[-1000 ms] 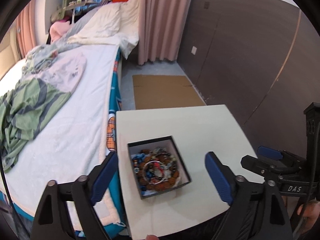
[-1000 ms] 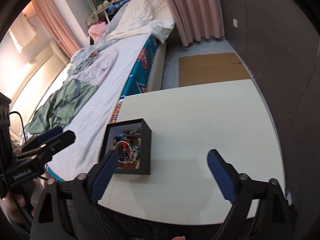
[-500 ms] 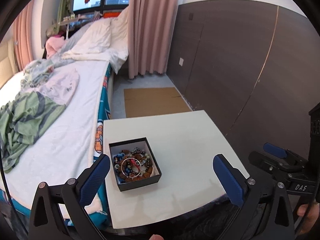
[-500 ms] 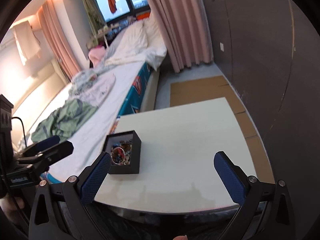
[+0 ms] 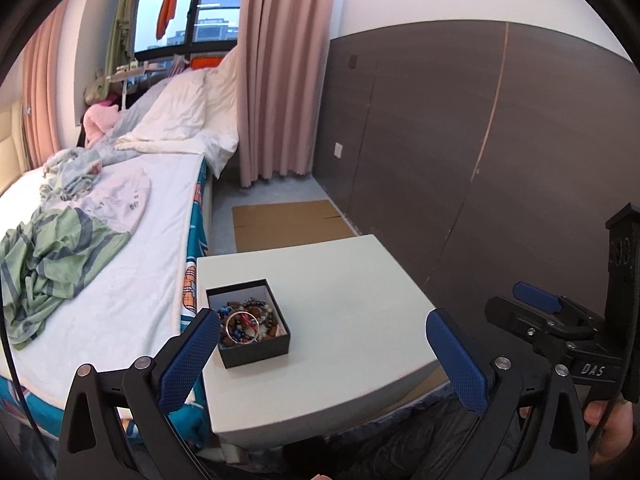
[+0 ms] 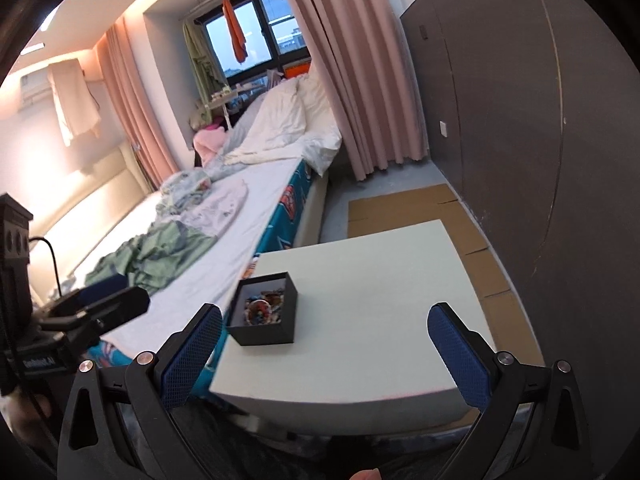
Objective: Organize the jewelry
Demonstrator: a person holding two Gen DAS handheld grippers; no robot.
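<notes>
Black box point(image 5: 253, 325) sits open-topped on the white table point(image 5: 348, 316), toward the table's bed-side edge and nearer the front than the back; inside, a heap of beaded jewelry point(image 5: 249, 325) with a thin metal bangle point(image 5: 241, 327) lying flat on top. Left gripper point(image 5: 320, 360) held back from the table's near edge, jaws spread wide, nothing between them; the box lies ahead and a little to its left, close by its left pad. Right gripper point(image 6: 326, 356) likewise wide apart and empty, the box ahead and left of its centre line, also near the left pad. Judging by both views, the left gripper looks the nearer. Box is roughly square, no clear long axis; the bangle's ring lies level, so a reach from above seems needed
</notes>
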